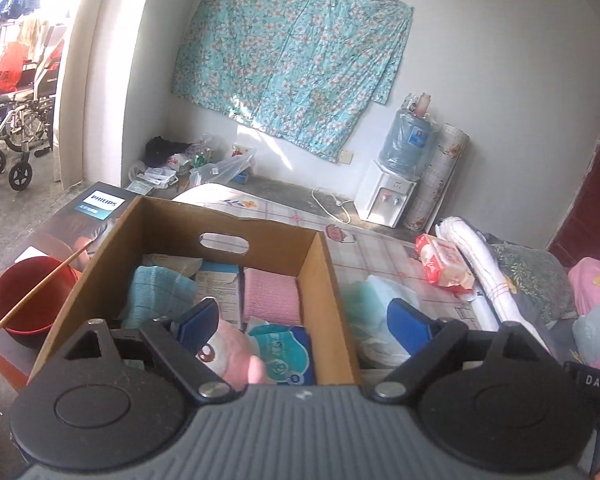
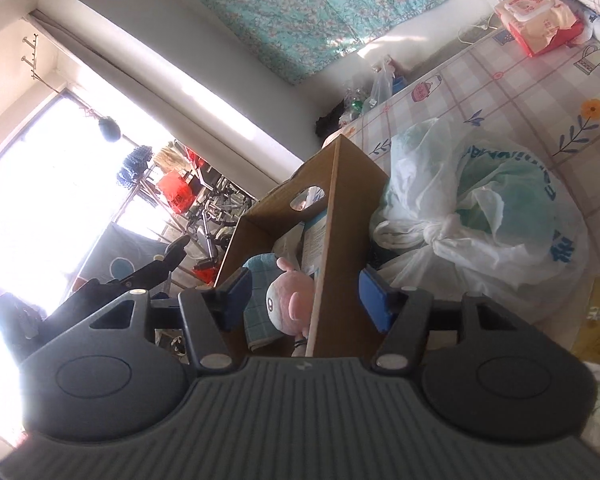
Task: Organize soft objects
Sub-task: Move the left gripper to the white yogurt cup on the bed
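An open cardboard box (image 1: 180, 220) stands on the patterned bed sheet (image 1: 364, 248). In it lie a pink plush toy (image 1: 228, 344), a teal towel (image 1: 156, 292), a folded pink cloth (image 1: 270, 296) and a blue-green tissue pack (image 1: 288, 348). My left gripper (image 1: 302, 322) hangs open and wide above the box's near right corner, holding nothing. In the right wrist view the box's side wall (image 2: 340, 220) rises between the fingers of my right gripper (image 2: 305, 298), whose pads stand clear of it. The plush toy (image 2: 288, 296) lies just inside that wall. A tied white plastic bag (image 2: 480, 216) sits right of the box.
A red bowl (image 1: 24, 300) with a chopstick rests on a Philips carton (image 1: 100, 204) left of the box. A red-and-white wipes pack (image 1: 444, 260) and rolled bedding (image 1: 492, 264) lie at the right. A water dispenser (image 1: 388, 196) stands by the far wall.
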Demonstrator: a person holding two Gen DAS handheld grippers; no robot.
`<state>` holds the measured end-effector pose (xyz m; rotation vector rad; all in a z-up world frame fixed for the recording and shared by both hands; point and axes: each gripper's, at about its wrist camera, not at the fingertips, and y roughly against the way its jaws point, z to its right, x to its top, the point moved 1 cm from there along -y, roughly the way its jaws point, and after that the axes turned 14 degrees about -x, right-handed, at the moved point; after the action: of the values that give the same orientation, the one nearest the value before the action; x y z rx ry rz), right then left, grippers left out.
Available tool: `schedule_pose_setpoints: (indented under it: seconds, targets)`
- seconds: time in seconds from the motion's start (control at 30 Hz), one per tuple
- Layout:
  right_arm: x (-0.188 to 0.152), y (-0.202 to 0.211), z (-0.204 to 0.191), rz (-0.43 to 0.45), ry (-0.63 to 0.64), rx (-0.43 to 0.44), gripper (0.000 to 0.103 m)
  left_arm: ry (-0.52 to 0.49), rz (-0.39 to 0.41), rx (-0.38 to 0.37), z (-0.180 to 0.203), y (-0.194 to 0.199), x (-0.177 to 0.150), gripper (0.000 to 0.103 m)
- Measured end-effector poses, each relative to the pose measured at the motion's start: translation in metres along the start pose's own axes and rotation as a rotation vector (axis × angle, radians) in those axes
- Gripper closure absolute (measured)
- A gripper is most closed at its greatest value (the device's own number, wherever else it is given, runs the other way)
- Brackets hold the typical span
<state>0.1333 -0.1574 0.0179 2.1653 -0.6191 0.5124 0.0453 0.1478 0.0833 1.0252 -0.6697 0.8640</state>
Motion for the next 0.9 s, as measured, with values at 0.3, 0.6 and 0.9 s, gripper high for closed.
schedule_pose_setpoints:
  seconds: [0.3, 0.6, 0.9]
  targets:
    - [-0.022, 0.092, 0.091, 0.179, -0.084, -0.207, 0.041, -0.058, -0.101, -0.187, 0.083, -0.033, -0.072, 0.011]
    - [-0.074, 0.119, 0.167, 0.172, -0.235, -0.290, 0.041, -0.207, -0.252, -0.277, 0.149, -0.073, -0.149, 0.011]
    - [-0.062, 0.112, 0.199, 0.185, -0.282, -0.334, 0.041, -0.302, -0.268, -0.323, 0.188, -0.110, -0.176, 0.014]
